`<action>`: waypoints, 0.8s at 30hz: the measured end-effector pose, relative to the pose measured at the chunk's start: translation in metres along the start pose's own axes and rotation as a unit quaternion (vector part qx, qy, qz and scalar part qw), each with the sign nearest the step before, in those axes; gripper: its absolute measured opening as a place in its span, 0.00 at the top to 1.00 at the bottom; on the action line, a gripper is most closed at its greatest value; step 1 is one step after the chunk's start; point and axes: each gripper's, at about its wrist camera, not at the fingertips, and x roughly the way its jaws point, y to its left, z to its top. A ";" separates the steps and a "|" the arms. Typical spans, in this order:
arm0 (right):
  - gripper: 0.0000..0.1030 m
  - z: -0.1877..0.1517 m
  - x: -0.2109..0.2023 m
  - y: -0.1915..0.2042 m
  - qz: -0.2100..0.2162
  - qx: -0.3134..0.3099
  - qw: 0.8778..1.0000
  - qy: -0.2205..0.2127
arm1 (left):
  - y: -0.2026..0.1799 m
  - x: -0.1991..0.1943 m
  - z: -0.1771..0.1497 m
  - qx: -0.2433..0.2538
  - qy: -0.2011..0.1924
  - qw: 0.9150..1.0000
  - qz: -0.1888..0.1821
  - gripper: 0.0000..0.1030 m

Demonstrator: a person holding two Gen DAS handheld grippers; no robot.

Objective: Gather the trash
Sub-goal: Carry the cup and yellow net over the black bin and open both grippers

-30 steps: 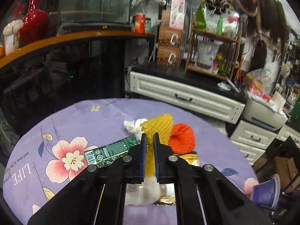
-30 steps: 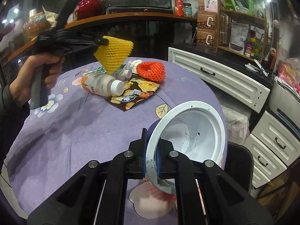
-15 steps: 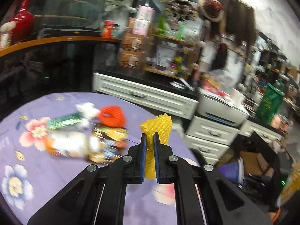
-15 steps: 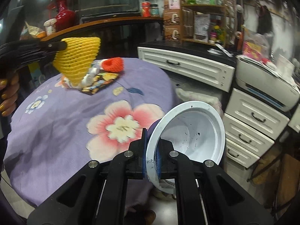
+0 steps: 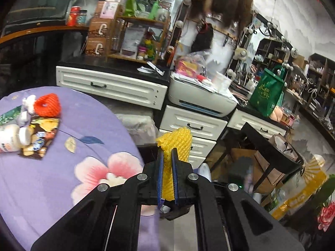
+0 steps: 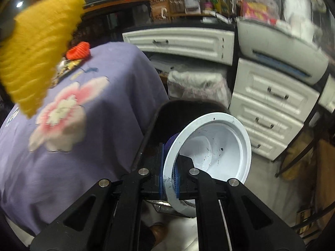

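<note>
Left wrist view: my left gripper (image 5: 166,174) pinched a ribbed yellow foam net (image 5: 175,144) past the counter (image 5: 83,167) edge. Right wrist view: my right gripper (image 6: 169,172) clamped the smooth round white bin (image 6: 211,146) by its rim.

A pretty cluttered room is shown. A round table (image 5: 88,129) is covered by a purple cloth with big pink flowers. Behind it, white drawer cabinets (image 5: 111,87) with dark handles are lined up under a black countertop, and a white printer (image 5: 201,100) is parked on one of them. A wooden shelf rack (image 5: 142,39) stuffed with boxes and bottles is set on the counter. A green tote bag (image 5: 266,92) is seen further right, with dark open shelving (image 5: 272,52) against a pale wall. A black chair (image 6: 163,121) is tucked beside the table.
</note>
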 end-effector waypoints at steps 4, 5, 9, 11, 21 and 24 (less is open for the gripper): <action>0.92 -0.006 0.035 -0.016 -0.001 0.031 0.999 0.024 | -0.010 0.017 -0.007 0.002 0.014 1.000 -0.001 0.92; 0.91 -0.008 0.044 -0.021 -0.004 0.042 0.999 0.028 | -0.011 0.021 -0.009 0.001 0.018 1.000 -0.002 0.92; 0.88 -0.020 0.074 -0.038 -0.006 0.069 0.996 0.051 | -0.010 0.036 -0.016 -0.001 0.034 0.999 0.004 0.92; 0.78 -0.025 0.082 -0.042 -0.008 0.075 0.995 0.057 | -0.009 0.043 -0.019 -0.003 0.043 0.999 0.005 0.92; 0.56 -0.038 0.068 -0.061 -0.006 0.105 0.994 0.035 | -0.022 0.079 -0.030 0.022 0.079 0.996 0.015 0.92; 0.55 -0.041 0.052 -0.067 -0.016 0.105 0.994 0.029 | -0.028 0.094 -0.033 0.030 0.090 0.995 0.024 0.92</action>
